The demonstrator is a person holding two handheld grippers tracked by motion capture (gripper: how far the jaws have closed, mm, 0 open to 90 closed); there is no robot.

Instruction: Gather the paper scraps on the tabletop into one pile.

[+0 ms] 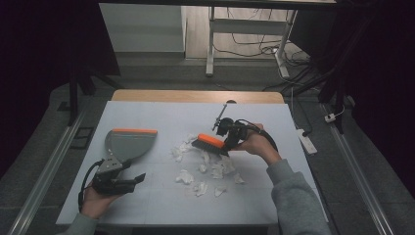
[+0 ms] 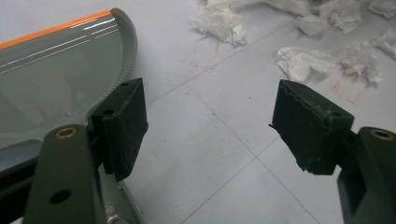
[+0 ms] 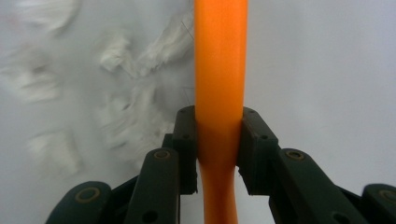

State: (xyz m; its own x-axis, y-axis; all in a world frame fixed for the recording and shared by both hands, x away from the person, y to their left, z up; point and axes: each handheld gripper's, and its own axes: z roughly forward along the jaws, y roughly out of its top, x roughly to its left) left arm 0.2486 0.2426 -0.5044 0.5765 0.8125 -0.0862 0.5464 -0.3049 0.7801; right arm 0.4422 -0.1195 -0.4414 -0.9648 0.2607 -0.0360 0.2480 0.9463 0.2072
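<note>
A grey dustpan with an orange lip lies on the left of the table; in the left gripper view the dustpan sits just beyond the left jaw. My left gripper stands open beside the pan's narrow end, with bare table between its pads. A hand brush with an orange back and dark bristles hovers at the far side of several white paper scraps. My right gripper is shut on the brush's orange handle.
The pale grey table top has a wooden strip along its far edge. A white power strip lies on the floor to the right. White desk legs and cables stand beyond the table.
</note>
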